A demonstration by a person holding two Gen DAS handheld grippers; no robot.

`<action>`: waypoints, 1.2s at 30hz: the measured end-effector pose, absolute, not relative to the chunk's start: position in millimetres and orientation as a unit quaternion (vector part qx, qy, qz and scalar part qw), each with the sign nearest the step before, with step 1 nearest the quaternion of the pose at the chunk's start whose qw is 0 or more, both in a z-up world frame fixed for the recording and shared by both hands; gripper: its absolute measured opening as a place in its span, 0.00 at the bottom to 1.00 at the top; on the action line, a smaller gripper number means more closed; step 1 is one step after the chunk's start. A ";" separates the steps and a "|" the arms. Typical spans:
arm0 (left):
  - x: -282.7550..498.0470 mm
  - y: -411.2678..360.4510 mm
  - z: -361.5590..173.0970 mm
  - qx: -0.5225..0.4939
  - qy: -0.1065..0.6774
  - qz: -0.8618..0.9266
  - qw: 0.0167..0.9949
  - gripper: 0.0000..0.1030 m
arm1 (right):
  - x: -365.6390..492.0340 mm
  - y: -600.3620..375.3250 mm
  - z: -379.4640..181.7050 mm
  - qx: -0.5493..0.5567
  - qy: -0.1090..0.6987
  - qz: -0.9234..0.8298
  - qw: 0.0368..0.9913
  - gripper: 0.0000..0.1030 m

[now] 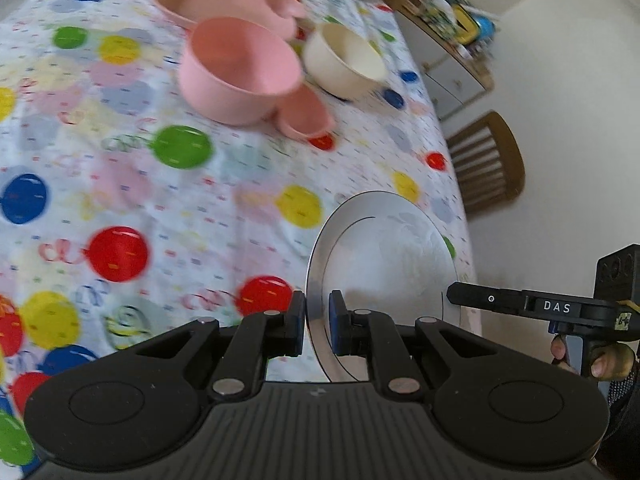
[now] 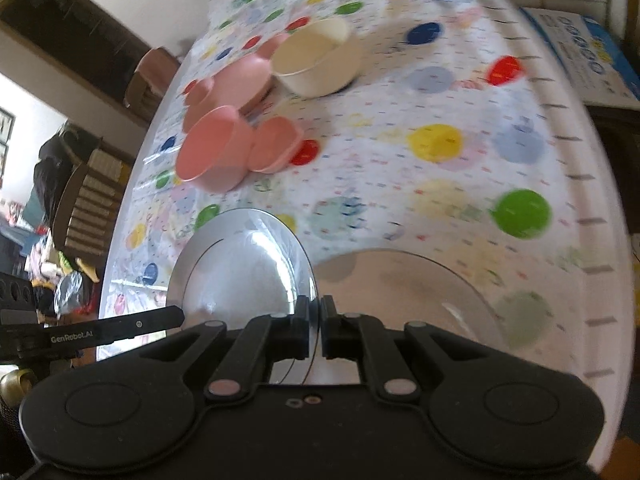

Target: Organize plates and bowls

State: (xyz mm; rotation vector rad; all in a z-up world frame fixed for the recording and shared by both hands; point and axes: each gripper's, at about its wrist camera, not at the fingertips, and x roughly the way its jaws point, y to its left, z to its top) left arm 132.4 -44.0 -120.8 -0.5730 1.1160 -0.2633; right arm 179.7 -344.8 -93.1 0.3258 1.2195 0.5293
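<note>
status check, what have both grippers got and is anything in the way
Left gripper shut on round silver metal plate. Right gripper shut on clear glass plate. Both plates off the tablecloth, nothing in the way.

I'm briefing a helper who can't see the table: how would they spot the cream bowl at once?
Start from the table with the balloon-print cloth. Past its middle sits a cluster of pink dishes: a deep pink bowl and a pink eared plate. The cream bowl stands right beside them, the only pale, off-white dish in that group.
</note>
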 end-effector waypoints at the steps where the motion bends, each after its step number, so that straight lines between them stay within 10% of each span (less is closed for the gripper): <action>1: 133.1 -49.9 -121.2 -0.264 0.522 -0.129 0.800 0.11 | 177.2 -351.9 -94.1 0.154 0.563 0.239 0.776 0.04; 36: 132.9 -135.8 -158.1 -0.171 0.582 -0.162 0.778 0.11 | 141.5 -424.8 -142.9 0.182 0.585 0.182 0.769 0.05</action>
